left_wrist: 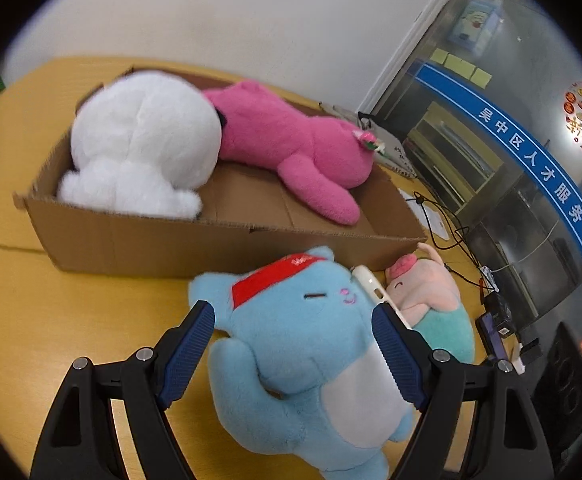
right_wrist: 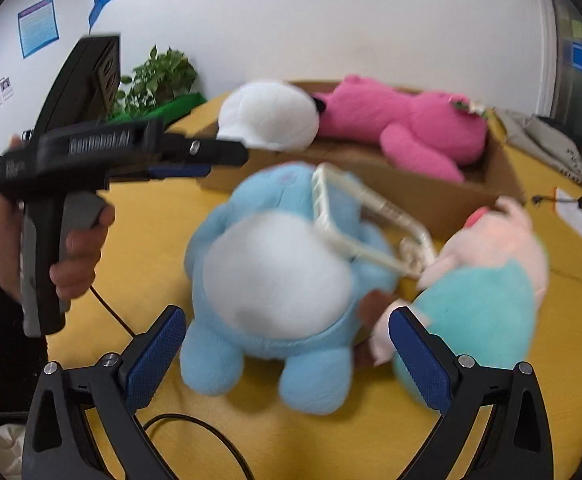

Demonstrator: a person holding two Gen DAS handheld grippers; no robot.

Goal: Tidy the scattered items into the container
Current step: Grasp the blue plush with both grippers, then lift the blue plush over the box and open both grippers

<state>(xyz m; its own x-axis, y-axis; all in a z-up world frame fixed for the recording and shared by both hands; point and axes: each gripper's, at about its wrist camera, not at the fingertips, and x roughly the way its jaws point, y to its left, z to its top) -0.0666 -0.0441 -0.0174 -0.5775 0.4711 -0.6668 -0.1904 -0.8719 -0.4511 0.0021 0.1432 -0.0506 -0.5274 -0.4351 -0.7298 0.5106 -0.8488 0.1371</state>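
The left tongs (left_wrist: 293,328) stand wide, their blue pads on either side of the blue plush toy (left_wrist: 303,340) lying on the yellow worktop (left_wrist: 51,320); whether the pads press it cannot be told. The right tongs (right_wrist: 287,340) also gape wide, empty, with the same blue toy's legs just ahead between the fingers. A cream phone case (right_wrist: 355,220) leans on the toy, and a pink-and-teal plush (right_wrist: 487,280) lies just right of it. Beyond them sits the cardboard box (left_wrist: 171,244), holding a white plush (left_wrist: 143,144) and a magenta plush (left_wrist: 291,140).
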